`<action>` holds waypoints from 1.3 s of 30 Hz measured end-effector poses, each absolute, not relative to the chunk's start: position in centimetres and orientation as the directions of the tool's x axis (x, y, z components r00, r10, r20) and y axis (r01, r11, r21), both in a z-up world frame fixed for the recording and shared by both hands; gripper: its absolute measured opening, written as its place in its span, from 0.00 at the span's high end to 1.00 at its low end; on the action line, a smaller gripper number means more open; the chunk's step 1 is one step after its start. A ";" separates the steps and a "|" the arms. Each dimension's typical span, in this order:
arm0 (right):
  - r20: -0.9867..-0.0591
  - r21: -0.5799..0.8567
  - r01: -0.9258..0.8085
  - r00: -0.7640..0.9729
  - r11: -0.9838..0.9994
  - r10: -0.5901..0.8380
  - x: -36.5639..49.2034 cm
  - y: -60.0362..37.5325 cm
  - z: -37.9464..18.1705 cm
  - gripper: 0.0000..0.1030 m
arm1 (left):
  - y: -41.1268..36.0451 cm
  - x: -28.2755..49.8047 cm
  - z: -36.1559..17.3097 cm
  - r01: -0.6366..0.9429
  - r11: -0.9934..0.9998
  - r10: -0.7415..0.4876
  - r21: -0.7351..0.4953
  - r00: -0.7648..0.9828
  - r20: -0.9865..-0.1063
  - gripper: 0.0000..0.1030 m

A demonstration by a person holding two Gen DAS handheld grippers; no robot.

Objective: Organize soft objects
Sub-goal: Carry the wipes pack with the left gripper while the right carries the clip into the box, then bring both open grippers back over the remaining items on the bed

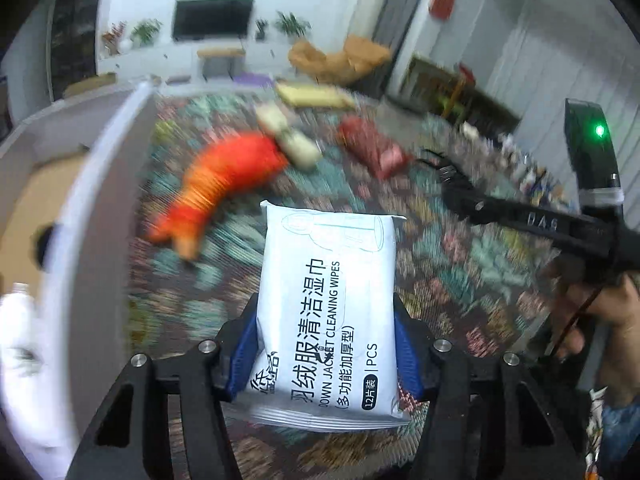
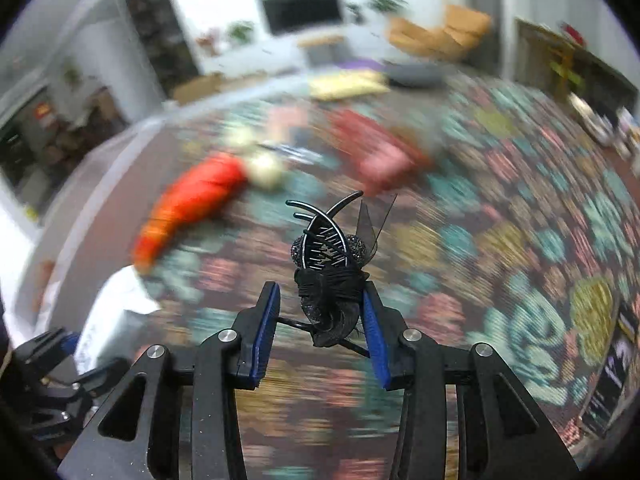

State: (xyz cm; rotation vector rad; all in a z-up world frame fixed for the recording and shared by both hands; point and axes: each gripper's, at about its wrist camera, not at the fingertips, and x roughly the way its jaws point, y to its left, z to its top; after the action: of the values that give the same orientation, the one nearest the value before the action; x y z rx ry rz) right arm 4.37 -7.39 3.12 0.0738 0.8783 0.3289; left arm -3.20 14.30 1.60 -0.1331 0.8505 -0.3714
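The left gripper (image 1: 326, 344) pinches a white pack of wipes (image 1: 328, 312) between its blue pads; the pack stands between the jaws with its long axis running straight out along the fingers, its far end pointing toward the middle of the patterned tablecloth (image 1: 460, 288). The pack appears lifted clear of the cloth, though blur makes the gap hard to judge.

The right gripper (image 2: 322, 320) has a black hair clip (image 2: 332, 276) between its pads. The clip leans against the right pad and its curved teeth stick up and forward beyond the fingertips; a gap shows on the left-pad side, so I cannot tell whether both pads truly press it.

Other things lie on the tablecloth toward its far edge: an orange plush toy (image 1: 228, 184) on the left, a cream-coloured soft thing (image 1: 288, 136) touching its far end, a red pouch (image 1: 372, 144) to the right of those, and a yellow pad (image 1: 312, 94) near the far edge. All are blurred.

A grey bin with a pale rim (image 1: 100, 184) stands at the left edge of the table, just beside the left gripper's side. In my judgement the coming move turns on this: the bin lies to the left of both grippers, the left hand is nearer, and the pack's long axis would have to swing toward that rim to drop in. The right gripper, seen in the left view reaching in from the right (image 1: 452, 178), has farther to travel.
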 end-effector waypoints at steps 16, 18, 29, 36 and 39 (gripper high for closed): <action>-0.610 0.454 -0.603 0.327 0.656 0.722 1.7 14.1 6.7 0.23 | 38.2 -7.4 4.5 -0.392 0.920 0.287 0.022 0.633 -0.719 0.25; -0.645 0.362 -0.551 0.435 0.752 0.629 2.4 10.8 5.5 0.23 | 38.1 -7.8 4.9 -0.398 0.917 0.266 -0.027 0.661 -0.702 0.20; -0.826 0.120 0.063 0.559 0.991 0.065 7.6 -11.7 -6.4 0.23 | 18.0 -6.0 5.1 0.166 0.973 -0.230 -0.159 0.705 -0.671 0.06; -0.806 0.014 0.151 0.586 0.988 -0.079 6.4 -15.3 -8.8 0.23 | 9.4 0.5 -3.9 0.234 0.962 -0.253 -0.139 0.583 -0.772 0.06; -0.806 -0.020 0.137 0.584 0.990 -0.097 6.5 -14.9 -8.5 0.21 | 8.2 3.6 -6.6 0.205 0.971 -0.217 -0.119 0.566 -0.795 0.06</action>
State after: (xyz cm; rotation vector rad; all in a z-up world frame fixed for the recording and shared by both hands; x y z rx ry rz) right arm 6.48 -14.88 -8.48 0.0462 0.9375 -0.1369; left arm 3.57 8.18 -6.58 -0.0134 0.9364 -0.2481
